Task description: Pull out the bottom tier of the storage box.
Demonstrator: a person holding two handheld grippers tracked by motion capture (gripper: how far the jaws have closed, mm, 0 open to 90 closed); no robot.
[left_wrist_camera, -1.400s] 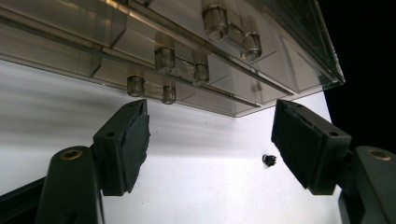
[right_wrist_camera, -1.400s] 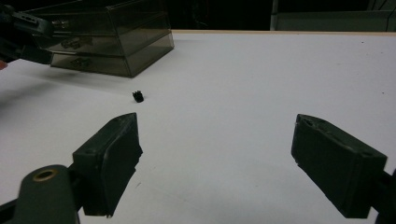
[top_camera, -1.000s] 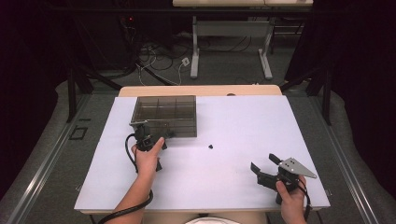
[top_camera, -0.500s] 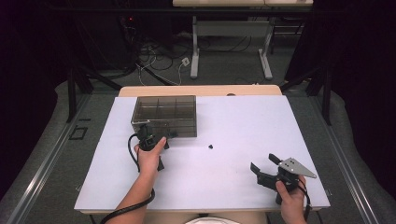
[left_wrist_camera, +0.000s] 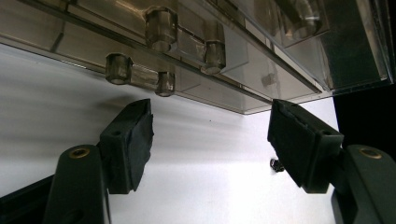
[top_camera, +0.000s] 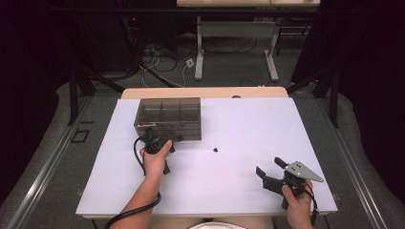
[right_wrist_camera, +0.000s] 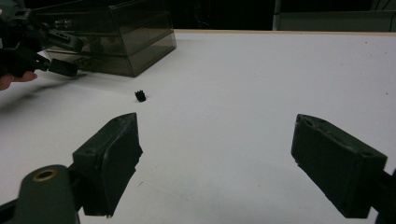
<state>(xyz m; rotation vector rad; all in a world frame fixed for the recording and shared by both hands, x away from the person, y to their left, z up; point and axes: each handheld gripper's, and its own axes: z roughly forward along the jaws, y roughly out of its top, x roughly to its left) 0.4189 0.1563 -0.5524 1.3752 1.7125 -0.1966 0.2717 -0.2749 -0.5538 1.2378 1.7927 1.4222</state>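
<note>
Smoked translucent plastic forms the compartment box (top_camera: 168, 118), which sits toward the far left of the tabletop (top_camera: 248, 124), set in from its left edge. Your left tool (top_camera: 165, 138) is at the box's near wall with its jaws spread wide and gripping nothing; in the left gripper view the hinge knuckles (left_wrist_camera: 161, 29) of the box hang just above the pads (left_wrist_camera: 135, 140), so the tool appears positioned to work the lid or latch along that edge. Your right tool (top_camera: 268, 175) rests near the tabletop's near right corner, jaws also wide open and empty, well apart from the box, likely parked clear. A small black part (top_camera: 215, 149) lies loose on the tabletop between the two tools, nearer the box
</note>
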